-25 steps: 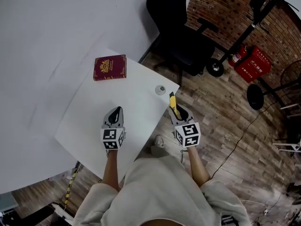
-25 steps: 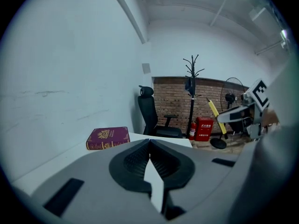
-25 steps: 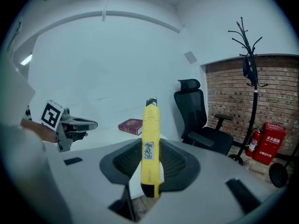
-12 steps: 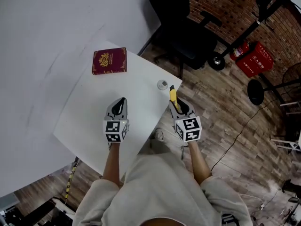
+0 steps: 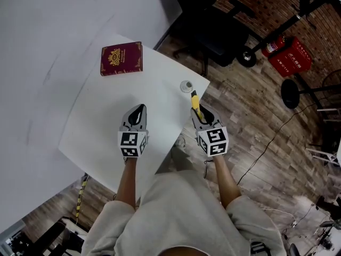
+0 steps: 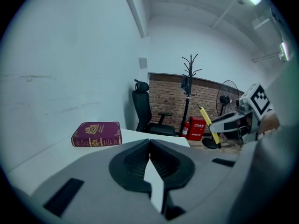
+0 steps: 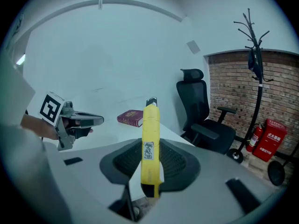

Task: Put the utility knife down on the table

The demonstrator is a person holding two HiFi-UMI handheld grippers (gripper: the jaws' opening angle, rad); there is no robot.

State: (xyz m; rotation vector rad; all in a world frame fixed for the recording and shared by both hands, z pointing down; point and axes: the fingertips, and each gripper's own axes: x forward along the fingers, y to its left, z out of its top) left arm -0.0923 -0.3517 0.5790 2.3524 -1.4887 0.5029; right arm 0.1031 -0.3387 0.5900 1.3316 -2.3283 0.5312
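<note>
Grip on the utility knife (image 7: 150,134) in the right gripper (image 5: 202,115): jaws pinching the yellow body from both sides, low on its length. Beyond the jaw tips, most of the handle, ending in a dark nose and running straight on along the jaws' line. No contact with the counter (image 5: 90,127) yet; held in the air at the white counter's near corner edge, partly over the wooden floor (image 5: 250,127). Just ahead of the knife's nose, on the counter's corner, a small round pale object (image 5: 186,86), too small to identify.

Left of those jaws, the left gripper (image 5: 137,112), above the counter. Jaws pressed together at the tips, with nothing between them; only a sliver of white counter behind the pads. Seen from the left jaws, the knife off to their right, sticking out past the right jaws' tips.

Farther ahead of the left jaws and slightly to their left, a maroon book (image 5: 121,58) with a gold emblem, flat on the counter, well apart from both grippers. Ahead and to the right of the right jaws, off the counter, a black office chair (image 5: 213,25); beyond it a brick wall (image 5: 272,4), a red fire extinguisher (image 5: 269,46) beside a red box (image 5: 292,56), and a black coat stand (image 7: 255,69).
</note>
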